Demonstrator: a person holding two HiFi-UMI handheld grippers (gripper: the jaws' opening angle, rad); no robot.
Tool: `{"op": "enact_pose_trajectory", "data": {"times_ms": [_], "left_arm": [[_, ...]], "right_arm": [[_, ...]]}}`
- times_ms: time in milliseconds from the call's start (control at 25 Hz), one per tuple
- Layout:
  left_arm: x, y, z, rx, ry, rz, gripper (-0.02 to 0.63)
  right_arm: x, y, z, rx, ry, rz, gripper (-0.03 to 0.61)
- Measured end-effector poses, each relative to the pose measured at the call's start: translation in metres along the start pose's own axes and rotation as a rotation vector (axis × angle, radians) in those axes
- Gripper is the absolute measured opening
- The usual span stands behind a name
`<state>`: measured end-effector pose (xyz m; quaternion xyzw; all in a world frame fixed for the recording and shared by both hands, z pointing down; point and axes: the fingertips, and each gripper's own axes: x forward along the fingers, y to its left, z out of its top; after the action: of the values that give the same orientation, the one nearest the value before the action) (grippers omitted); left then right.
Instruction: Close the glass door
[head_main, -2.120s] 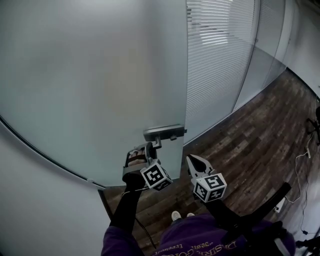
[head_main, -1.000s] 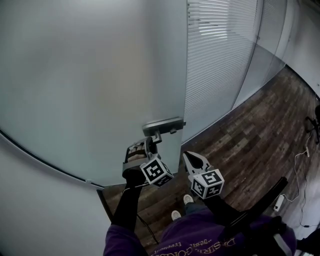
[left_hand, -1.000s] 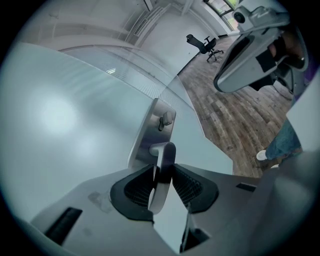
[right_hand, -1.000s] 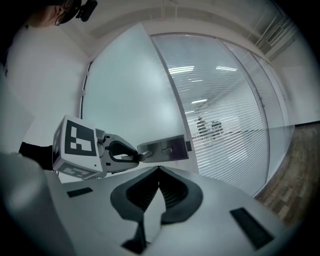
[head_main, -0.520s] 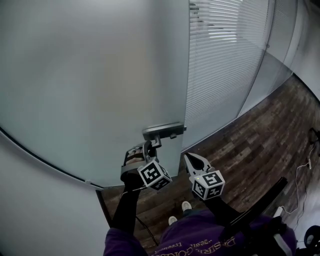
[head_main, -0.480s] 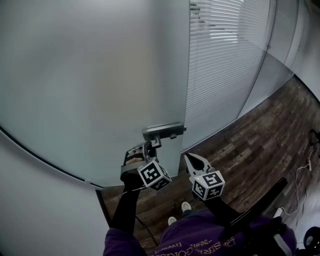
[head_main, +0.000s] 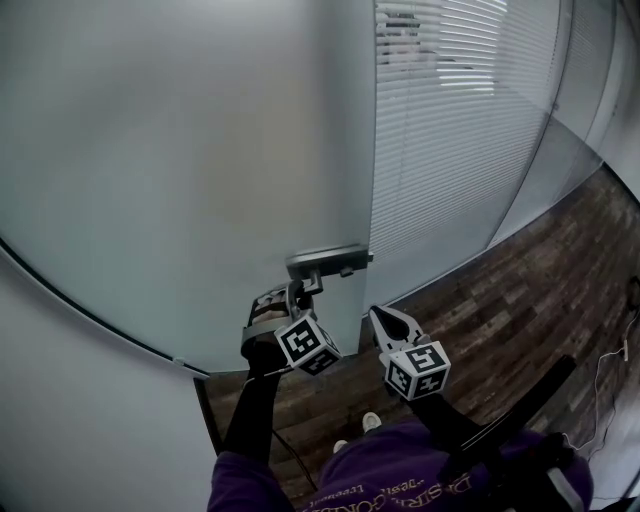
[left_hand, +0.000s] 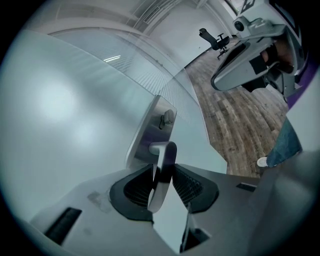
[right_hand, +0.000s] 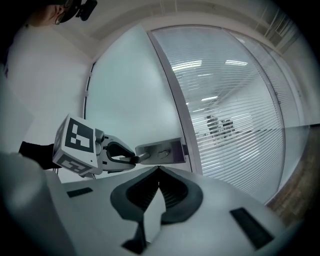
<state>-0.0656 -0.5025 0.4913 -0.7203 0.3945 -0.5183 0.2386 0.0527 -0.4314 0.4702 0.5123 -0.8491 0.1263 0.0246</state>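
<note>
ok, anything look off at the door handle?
Nothing stands out. The left gripper grips the handle, the lock plate sits square on the glass door, which shows no cracks, and the right gripper is shut, empty, alongside.

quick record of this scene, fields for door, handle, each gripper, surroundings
door: frosted glass door, metal lock plate at its edge
handle: lever door handle, between the left gripper's jaws
left gripper: jaws closed on the door handle
right gripper: jaws together, empty, right of the handle, apart from it
surroundings: slatted blinds beside the door, wooden floor
</note>
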Motion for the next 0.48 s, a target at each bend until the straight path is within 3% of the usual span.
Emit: {"op": "enact_pose_trajectory", "data": {"times_ms": [480], "left_arm": [[0.015,-0.001,-0.001,-0.043,0.028,0.016,0.115]], "right_arm": [[-0.004,-0.016,-0.011,-0.005,-0.004,0.035,-0.003]]}}
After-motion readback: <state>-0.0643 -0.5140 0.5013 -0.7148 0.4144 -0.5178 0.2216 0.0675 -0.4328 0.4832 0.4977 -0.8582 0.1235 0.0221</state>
